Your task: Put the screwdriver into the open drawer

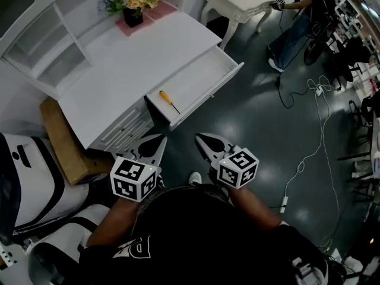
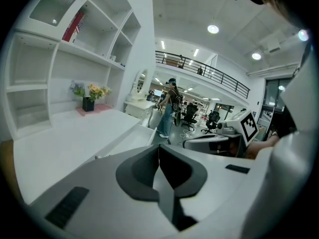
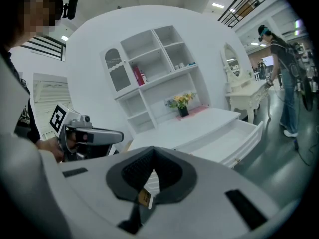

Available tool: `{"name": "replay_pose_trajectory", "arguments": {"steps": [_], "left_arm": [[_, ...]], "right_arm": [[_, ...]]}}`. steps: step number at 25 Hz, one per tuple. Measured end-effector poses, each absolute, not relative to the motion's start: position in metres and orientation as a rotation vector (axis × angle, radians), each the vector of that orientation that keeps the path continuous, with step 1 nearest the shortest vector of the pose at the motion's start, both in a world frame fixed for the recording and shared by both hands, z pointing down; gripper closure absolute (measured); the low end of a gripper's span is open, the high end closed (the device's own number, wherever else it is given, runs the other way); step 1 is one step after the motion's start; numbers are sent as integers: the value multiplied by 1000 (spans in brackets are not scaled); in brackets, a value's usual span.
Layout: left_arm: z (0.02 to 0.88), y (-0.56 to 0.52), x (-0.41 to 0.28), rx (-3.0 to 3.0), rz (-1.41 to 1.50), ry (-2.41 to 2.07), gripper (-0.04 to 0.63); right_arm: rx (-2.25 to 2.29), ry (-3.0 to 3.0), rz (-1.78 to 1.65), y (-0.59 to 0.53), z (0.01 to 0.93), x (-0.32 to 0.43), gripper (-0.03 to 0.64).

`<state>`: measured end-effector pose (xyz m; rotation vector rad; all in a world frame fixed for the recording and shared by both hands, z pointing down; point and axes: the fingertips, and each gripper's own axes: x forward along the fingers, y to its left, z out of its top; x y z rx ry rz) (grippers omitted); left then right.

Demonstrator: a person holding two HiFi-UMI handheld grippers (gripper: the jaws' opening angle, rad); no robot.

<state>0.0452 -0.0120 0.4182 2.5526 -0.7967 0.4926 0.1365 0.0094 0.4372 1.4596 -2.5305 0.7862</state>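
Screwdriver (image 1: pixel 169 101) lies in the open drawer (image 1: pixel 199 79), at its near-left end. Left gripper (image 1: pixel 160 140) and right gripper (image 1: pixel 200 138) sit near side of it, apart from it. Both have jaws closed together and hold nothing.

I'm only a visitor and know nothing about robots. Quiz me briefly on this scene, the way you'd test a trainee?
1. True or false: the screwdriver already lies inside the open drawer.
2. What stands on the pink mat on the white desk? A) a lamp B) a pot of flowers C) a mug
3. Fill in the blank: the left tongs and the right tongs are both ____ and hold nothing.

Key: 1 true; 2 B; 3 shut.
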Motion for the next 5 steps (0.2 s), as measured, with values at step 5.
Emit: {"name": "replay_pose_trajectory", "arguments": {"steps": [5], "left_arm": [[420, -11, 45, 2549, 493, -799, 580]], "right_arm": [[1471, -2525, 791, 11, 439, 139, 609]]}}
